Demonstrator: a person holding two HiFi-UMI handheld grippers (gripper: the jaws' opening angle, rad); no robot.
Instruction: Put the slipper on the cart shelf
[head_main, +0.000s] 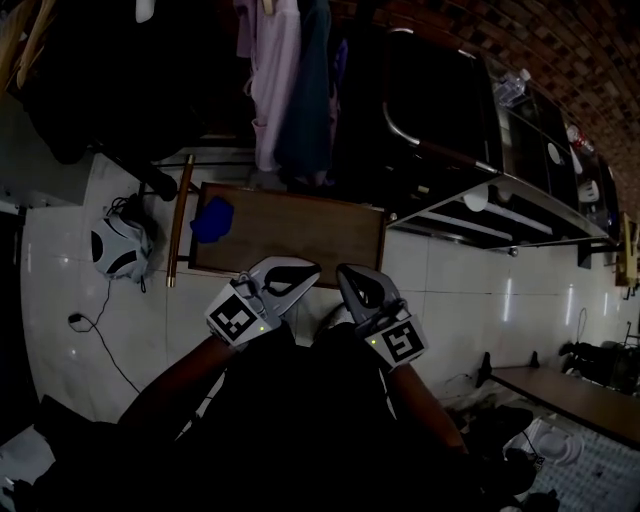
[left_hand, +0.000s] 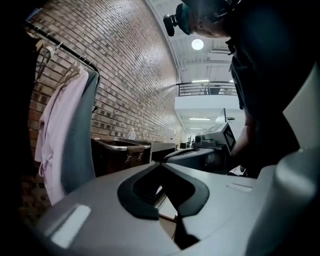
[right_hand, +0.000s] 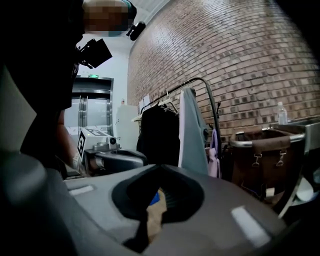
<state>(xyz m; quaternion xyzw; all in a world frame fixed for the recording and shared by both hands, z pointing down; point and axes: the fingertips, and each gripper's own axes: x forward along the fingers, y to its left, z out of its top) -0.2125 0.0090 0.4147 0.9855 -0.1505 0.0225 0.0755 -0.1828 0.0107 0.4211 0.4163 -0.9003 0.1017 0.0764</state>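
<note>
A blue slipper (head_main: 212, 219) lies on the left part of a low wooden board (head_main: 310, 232) under the hanging clothes. A sliver of blue (right_hand: 155, 198) shows through the jaw gap in the right gripper view. The dark cart (head_main: 440, 110) with a chrome handle stands at the back right, also seen as the cart (left_hand: 120, 152) and the cart (right_hand: 265, 150). My left gripper (head_main: 300, 268) and right gripper (head_main: 345, 270) hang side by side just short of the board's near edge. Both have their tips together and hold nothing. The slipper is ahead and left of them.
Shirts hang on a rail (head_main: 290, 80) above the board, in front of a brick wall (left_hand: 130, 75). A white and black bundle with a cable (head_main: 120, 248) lies on the tiled floor at left. Light shelves (head_main: 500, 215) run right of the cart.
</note>
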